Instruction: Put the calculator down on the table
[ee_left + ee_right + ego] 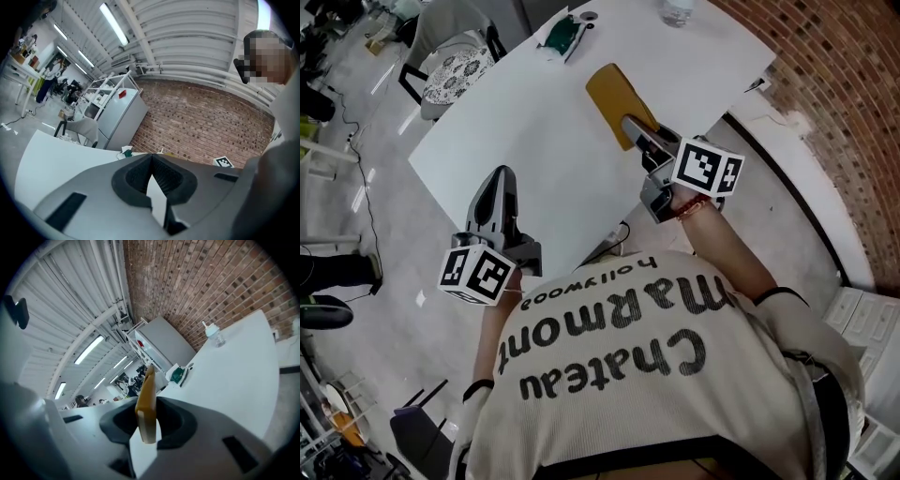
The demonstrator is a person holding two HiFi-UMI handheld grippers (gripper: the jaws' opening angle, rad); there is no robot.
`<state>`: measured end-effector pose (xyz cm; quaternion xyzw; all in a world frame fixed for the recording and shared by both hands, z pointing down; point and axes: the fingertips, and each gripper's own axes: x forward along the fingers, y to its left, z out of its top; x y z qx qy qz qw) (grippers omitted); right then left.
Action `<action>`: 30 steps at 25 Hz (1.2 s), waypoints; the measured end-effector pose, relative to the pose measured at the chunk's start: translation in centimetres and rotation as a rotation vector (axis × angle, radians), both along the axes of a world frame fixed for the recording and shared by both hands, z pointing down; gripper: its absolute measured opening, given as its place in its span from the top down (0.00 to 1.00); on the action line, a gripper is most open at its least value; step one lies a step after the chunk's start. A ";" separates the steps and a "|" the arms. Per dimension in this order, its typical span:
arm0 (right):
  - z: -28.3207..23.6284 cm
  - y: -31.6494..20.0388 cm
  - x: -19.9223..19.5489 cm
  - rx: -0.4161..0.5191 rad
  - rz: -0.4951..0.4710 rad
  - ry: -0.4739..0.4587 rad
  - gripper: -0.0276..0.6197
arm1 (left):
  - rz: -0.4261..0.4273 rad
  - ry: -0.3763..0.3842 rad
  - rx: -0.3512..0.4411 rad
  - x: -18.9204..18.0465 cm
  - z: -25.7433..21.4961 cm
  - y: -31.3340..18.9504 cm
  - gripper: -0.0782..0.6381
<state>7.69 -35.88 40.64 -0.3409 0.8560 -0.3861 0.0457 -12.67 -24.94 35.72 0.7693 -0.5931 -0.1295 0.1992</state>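
A flat mustard-yellow calculator (614,98) is held over the white table (525,131) near its right side, with my right gripper (636,128) shut on its near end. In the right gripper view the calculator (148,394) stands edge-on between the jaws of my right gripper (146,422), pointing out over the tabletop (234,371). My left gripper (499,180) hovers at the table's near edge, shut with nothing in it. In the left gripper view the fingertips of that gripper (151,158) meet and only the white table (56,159) shows behind them.
At the table's far end lie a green item on white packaging (565,33) and a clear bottle (677,11), the bottle (214,336) also showing in the right gripper view. A chair (455,67) stands at the far left. A brick wall (834,84) runs along the right.
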 end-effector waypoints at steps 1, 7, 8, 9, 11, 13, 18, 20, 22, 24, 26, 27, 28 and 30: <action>0.5 -0.3 0.1 -0.005 0.001 0.005 0.82 | -0.012 -0.001 -0.008 -0.2 0.1 0.0 0.89; 3.4 -2.3 1.4 -0.021 0.006 0.099 0.82 | -0.058 -0.013 -0.018 -0.9 -0.1 -0.4 0.89; 3.8 -2.5 1.6 -0.029 0.009 0.105 0.82 | -0.063 -0.019 -0.026 -1.0 -0.1 -0.4 0.89; 4.3 -2.7 1.7 -0.036 0.012 0.113 0.82 | -0.067 -0.025 -0.033 -1.1 -0.1 -0.4 0.89; 5.2 -3.0 2.0 -0.048 0.017 0.133 0.82 | -0.074 -0.031 -0.040 -1.3 -0.1 -0.5 0.89; 6.2 -3.3 2.5 -0.064 0.022 0.148 0.82 | -0.080 -0.030 -0.043 -1.5 0.2 -0.5 0.89; 8.4 -3.3 3.7 -0.095 0.035 0.192 0.82 | -0.090 -0.028 -0.059 -1.2 0.9 -0.4 0.89; 9.1 -3.3 4.2 -0.098 0.043 0.213 0.82 | -0.092 -0.028 -0.065 -0.9 1.1 -0.3 0.89; 9.9 -3.2 4.7 -0.105 0.052 0.231 0.82 | -0.093 -0.029 -0.067 -0.8 1.3 -0.2 0.89; 10.5 -3.2 5.1 -0.116 0.059 0.243 0.82 | -0.095 -0.025 -0.062 -0.9 1.4 -0.2 0.89; 11.1 -3.0 5.4 -0.125 0.060 0.256 0.82 | -0.099 -0.023 -0.060 -0.9 1.4 -0.1 0.89; 11.4 -2.9 5.6 -0.128 0.058 0.263 0.82 | -0.100 -0.026 -0.061 -0.8 1.4 0.1 0.89; 11.6 -2.7 5.8 -0.130 0.056 0.271 0.82 | -0.101 -0.029 -0.061 -0.7 1.4 0.2 0.89; 12.2 -2.2 6.1 -0.137 0.053 0.284 0.82 | -0.100 -0.029 -0.058 -0.5 1.4 0.5 0.89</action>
